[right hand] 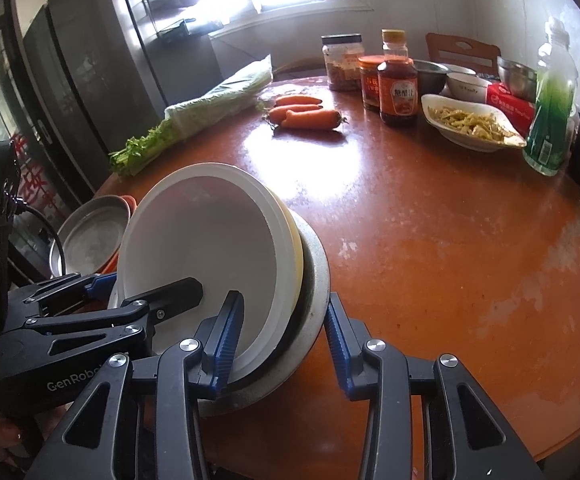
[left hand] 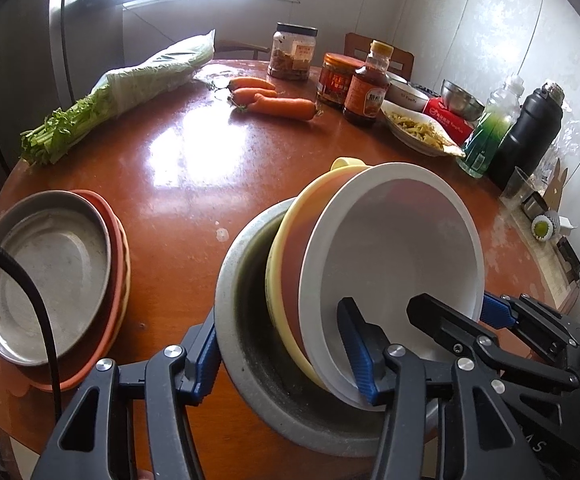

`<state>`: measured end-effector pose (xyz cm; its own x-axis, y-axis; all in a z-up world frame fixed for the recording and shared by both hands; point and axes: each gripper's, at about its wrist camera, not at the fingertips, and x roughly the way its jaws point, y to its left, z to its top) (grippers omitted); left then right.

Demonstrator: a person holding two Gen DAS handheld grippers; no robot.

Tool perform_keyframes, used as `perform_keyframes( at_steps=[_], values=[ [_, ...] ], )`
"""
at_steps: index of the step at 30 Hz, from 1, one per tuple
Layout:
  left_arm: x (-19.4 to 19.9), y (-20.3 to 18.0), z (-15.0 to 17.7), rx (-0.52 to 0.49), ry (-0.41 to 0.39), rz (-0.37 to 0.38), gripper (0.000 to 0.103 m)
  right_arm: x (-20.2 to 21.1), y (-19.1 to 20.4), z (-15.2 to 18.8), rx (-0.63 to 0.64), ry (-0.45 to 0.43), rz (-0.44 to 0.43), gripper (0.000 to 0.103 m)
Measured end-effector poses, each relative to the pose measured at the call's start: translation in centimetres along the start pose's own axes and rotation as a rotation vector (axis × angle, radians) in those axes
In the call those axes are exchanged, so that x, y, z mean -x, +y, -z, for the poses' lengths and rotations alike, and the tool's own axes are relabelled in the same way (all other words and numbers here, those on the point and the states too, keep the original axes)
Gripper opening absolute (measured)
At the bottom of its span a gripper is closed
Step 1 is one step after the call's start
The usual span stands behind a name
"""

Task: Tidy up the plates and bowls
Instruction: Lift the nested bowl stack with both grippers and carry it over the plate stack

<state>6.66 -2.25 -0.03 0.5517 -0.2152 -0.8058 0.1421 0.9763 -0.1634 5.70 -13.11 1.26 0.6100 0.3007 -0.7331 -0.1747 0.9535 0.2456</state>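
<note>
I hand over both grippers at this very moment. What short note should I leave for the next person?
Left gripper: shut on the bowl stack, one finger inside the white bowl, one outside the metal bowl.
Right gripper: same grip from the opposite side.
Things: the white bowl sits tilted in the yellow bowl, both inside the metal bowl, on the table. The plate stack is beside it, with the metal plate on top.
Done: plates and bowls are in two stacks.
Left: probably level the white bowl, then release.
</note>
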Motion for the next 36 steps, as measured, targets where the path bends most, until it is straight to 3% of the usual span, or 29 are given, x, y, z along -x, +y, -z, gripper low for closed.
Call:
perform_keyframes(
  at_steps=[18, 36],
  values=[
    [4.4, 3.1, -2.2, 0.026, -0.088, -0.009, 0.054, 1.6, 4.0, -3.2, 0.054, -0.064, -0.030, 0.042],
    [8.9, 10.7, -2.5, 0.108, -0.156, -0.065, 0.054, -0.1, 11.7, -6.1, 0.152, -0.088, -0.103, 0.042]
  ],
)
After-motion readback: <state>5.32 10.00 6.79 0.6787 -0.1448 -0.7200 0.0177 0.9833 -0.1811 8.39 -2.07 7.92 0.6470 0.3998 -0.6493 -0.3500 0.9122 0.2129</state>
